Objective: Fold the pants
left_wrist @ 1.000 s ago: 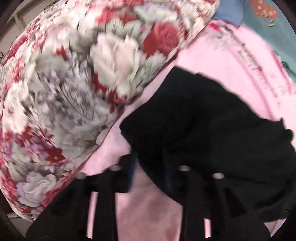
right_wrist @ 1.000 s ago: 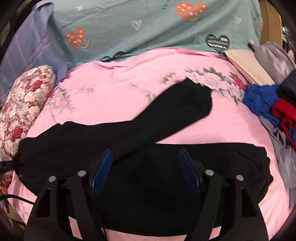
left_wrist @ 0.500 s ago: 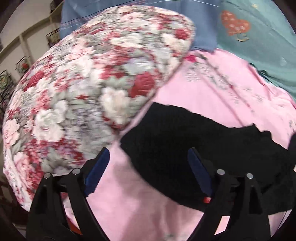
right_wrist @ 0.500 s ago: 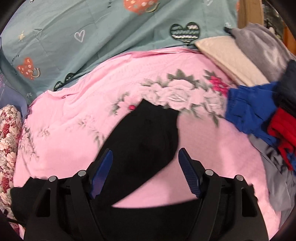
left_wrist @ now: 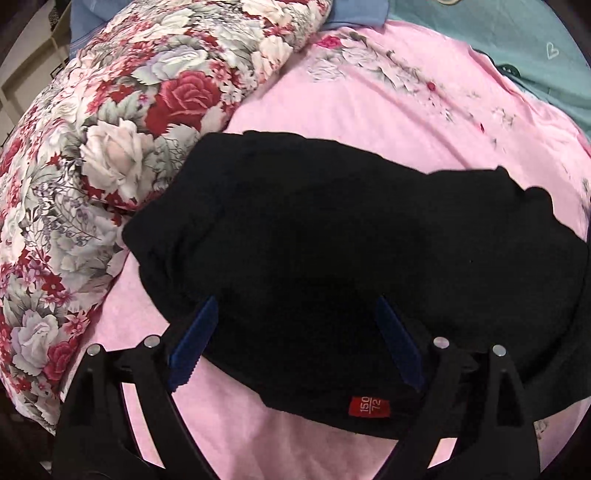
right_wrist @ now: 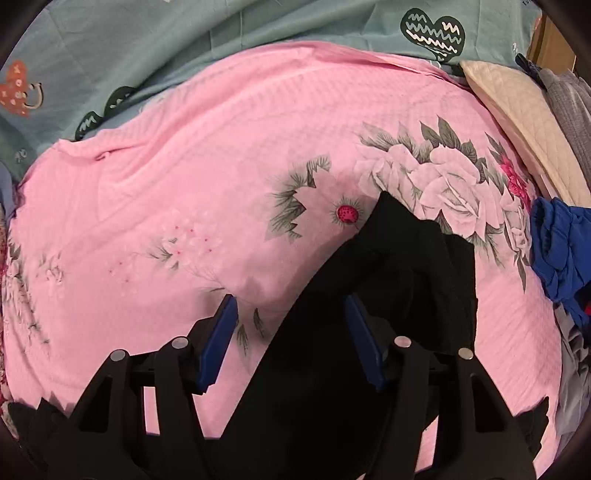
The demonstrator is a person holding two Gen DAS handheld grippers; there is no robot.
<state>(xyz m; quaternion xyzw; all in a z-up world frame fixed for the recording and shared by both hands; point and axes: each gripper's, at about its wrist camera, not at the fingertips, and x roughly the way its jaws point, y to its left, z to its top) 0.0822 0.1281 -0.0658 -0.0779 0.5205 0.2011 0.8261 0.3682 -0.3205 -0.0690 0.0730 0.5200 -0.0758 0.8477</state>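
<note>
Left gripper (left_wrist: 295,332) let go a second ago — jaws apart over black pants (left_wrist: 332,240) waist on pink sheet (left_wrist: 369,92). Right gripper (right_wrist: 291,321) also apart, now at the leg cuff — next fold grasp likely.

pink floral bedsheet (right_wrist: 221,155), teal heart-print sheet (right_wrist: 258,33) behind it, rose-print pillow (left_wrist: 110,147) at left edge, cream quilted fabric (right_wrist: 517,110), blue garment (right_wrist: 557,251) and grey clothes (right_wrist: 569,96) piled right
</note>
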